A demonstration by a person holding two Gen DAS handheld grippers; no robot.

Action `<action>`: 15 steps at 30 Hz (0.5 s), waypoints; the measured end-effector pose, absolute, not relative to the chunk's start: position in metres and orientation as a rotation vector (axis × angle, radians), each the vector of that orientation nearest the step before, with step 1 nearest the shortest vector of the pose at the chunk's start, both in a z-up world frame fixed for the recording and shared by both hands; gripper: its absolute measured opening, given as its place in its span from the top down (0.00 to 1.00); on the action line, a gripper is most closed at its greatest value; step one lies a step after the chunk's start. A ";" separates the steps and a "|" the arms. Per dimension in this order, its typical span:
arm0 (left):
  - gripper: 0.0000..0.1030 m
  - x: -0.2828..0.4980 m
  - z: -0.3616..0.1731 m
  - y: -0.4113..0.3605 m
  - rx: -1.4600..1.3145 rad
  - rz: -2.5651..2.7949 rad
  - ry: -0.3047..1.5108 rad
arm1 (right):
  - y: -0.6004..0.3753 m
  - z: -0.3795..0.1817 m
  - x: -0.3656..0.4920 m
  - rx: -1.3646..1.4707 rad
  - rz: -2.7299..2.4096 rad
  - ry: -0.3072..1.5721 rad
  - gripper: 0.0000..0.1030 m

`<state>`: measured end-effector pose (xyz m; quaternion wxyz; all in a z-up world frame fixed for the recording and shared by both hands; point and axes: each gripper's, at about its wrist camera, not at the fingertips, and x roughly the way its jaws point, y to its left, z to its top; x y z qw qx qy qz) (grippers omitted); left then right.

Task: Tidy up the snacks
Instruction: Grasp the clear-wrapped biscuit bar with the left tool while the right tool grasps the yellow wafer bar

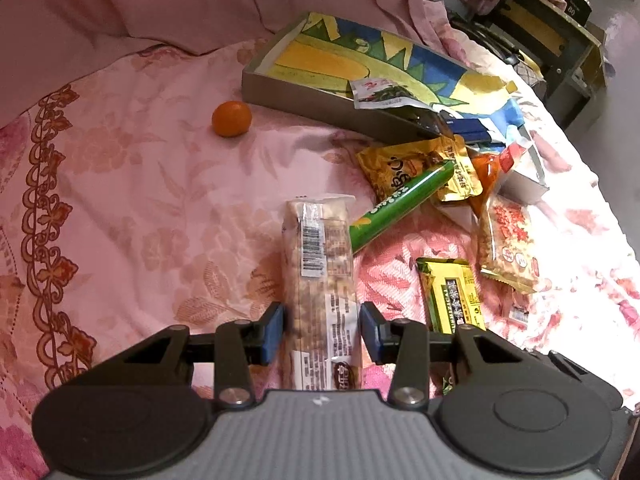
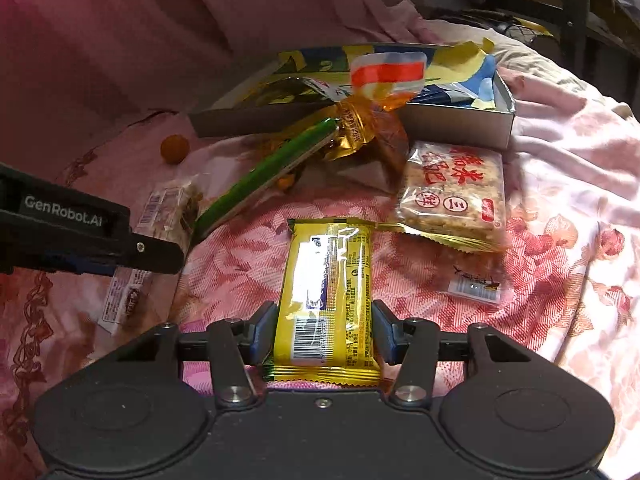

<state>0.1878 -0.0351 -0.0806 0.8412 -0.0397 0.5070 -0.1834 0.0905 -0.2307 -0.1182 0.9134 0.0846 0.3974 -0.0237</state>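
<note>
Straddling a long clear-wrapped grain bar (image 1: 320, 296) on the pink floral bedspread (image 1: 140, 200), my left tongs (image 1: 322, 330) stood parted, pads just beside it; whether they pinched I could not tell. My right tongs (image 2: 324, 330) likewise flanked a yellow foil snack packet (image 2: 328, 292). Both looked light, crinkly, slippery; mid-body holds suited. Beyond the snack pile, the shallow printed cardboard box (image 1: 296, 100) had open room.

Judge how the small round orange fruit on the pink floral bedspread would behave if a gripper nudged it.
The small round orange fruit would probably roll, since it looks nearly spherical and lies loose, touching nothing else. The pink floral bedspread looks soft and wrinkled, so it likely would not roll far. Its smooth, curved skin might slip out from between flat gripper pads.
</note>
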 end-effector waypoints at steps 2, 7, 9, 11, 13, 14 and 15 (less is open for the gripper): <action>0.54 0.189 -0.082 -0.034 -0.093 -0.385 1.074 | -0.231 -0.119 0.091 0.174 -0.050 0.820 0.46; 0.52 0.194 -0.087 -0.032 -0.116 -0.373 1.096 | -0.231 -0.120 0.091 0.167 -0.060 0.815 0.36; 0.52 0.194 -0.087 -0.032 -0.113 -0.374 1.097 | -0.231 -0.121 0.091 0.163 -0.060 0.816 0.32; 0.52 0.193 -0.087 -0.034 -0.099 -0.378 1.095 | -0.230 -0.122 0.092 0.156 -0.058 0.817 0.32; 0.53 0.191 -0.086 -0.036 -0.075 -0.379 1.092 | -0.229 -0.122 0.092 0.140 -0.052 0.819 0.39; 0.53 0.191 -0.086 -0.037 -0.068 -0.380 1.090 | -0.227 -0.122 0.092 0.128 -0.048 0.819 0.47; 0.54 0.190 -0.085 -0.038 -0.066 -0.379 1.090 | -0.224 -0.122 0.092 0.103 -0.044 0.818 0.48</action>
